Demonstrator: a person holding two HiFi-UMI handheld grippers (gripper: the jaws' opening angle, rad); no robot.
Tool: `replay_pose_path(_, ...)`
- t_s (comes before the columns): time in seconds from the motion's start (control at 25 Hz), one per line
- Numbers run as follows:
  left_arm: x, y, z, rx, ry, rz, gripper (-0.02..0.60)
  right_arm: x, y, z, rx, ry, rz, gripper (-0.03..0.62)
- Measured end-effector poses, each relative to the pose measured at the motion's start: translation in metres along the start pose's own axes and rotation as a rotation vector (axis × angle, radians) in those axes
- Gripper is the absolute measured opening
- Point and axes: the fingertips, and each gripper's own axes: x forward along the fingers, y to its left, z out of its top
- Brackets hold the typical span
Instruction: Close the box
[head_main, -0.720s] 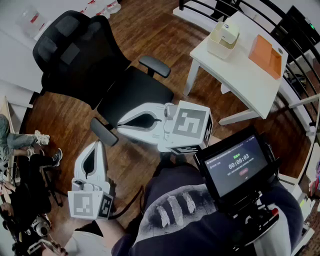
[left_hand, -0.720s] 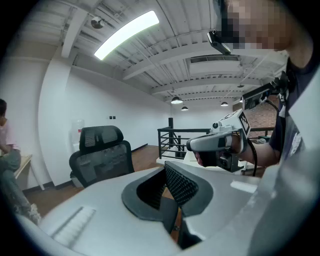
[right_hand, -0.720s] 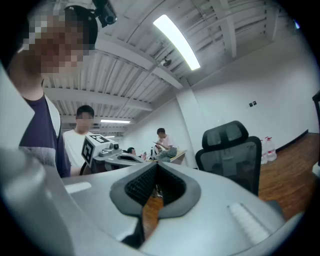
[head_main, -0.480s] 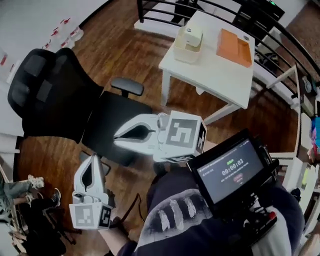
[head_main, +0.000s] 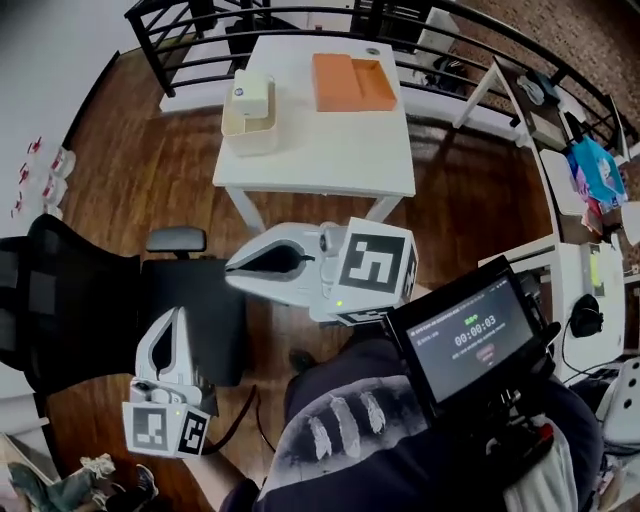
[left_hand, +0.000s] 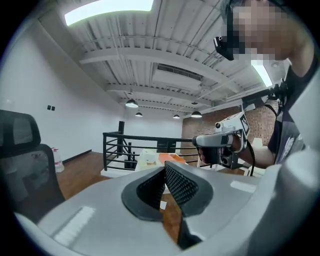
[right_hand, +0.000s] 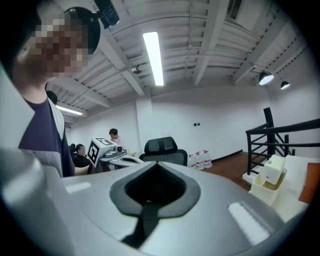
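Note:
An orange box (head_main: 350, 82) lies open on the white table (head_main: 330, 150) at the top of the head view, its flat lid half to the left. It also shows small in the left gripper view, as the orange box (left_hand: 167, 158). My left gripper (head_main: 170, 320) hangs low at the left, far from the table, jaws together on nothing. My right gripper (head_main: 232, 272) is held just short of the table's near edge and points left, also shut and empty. In their own views the left gripper (left_hand: 165, 172) and right gripper (right_hand: 156, 172) face open room.
A cream bin with a white device (head_main: 250, 100) stands on the table's left part. A black office chair (head_main: 90, 300) is at the left on the wooden floor. A black railing (head_main: 200, 20) runs behind the table. A screen (head_main: 470, 335) hangs at my chest.
The head view has swung from the chair to the table, which now lies straight ahead. Both grippers turned with me and stayed shut.

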Motion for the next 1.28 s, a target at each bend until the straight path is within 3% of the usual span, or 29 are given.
replay_pose_path(0.2,0.085,-0.074,0.029,0.076,0.011,0.017,0.015,-0.099,-0.055,0.007,0.007,-0.062,-0.001,0.005)
replay_pose_path(0.44,0.153,-0.134,0.030,0.036,0.023,0.099,0.015,-0.175,-0.111,0.002,-0.007,-0.025,0.067,0.005)
replay_pose_path(0.64,0.213,-0.151,0.030,0.029,0.074,0.092,0.015,-0.208,-0.168,0.001,0.029,-0.025,0.071,0.005)
replay_pose_path(0.8,0.256,-0.152,0.024,0.000,0.067,0.006,0.015,-0.218,-0.210,-0.007,0.030,-0.005,0.001,0.005)
replay_pose_path(0.96,0.328,-0.160,0.024,-0.049,0.062,-0.171,0.015,-0.255,-0.255,-0.015,0.018,0.050,-0.156,0.005)
replay_pose_path(1.08,0.378,-0.187,0.038,-0.002,0.052,-0.286,0.015,-0.297,-0.291,-0.016,0.018,0.069,-0.281,0.005)
replay_pose_path(1.28,0.444,-0.242,0.058,0.037,0.055,-0.379,0.015,-0.372,-0.334,-0.010,-0.008,0.042,-0.350,0.005)
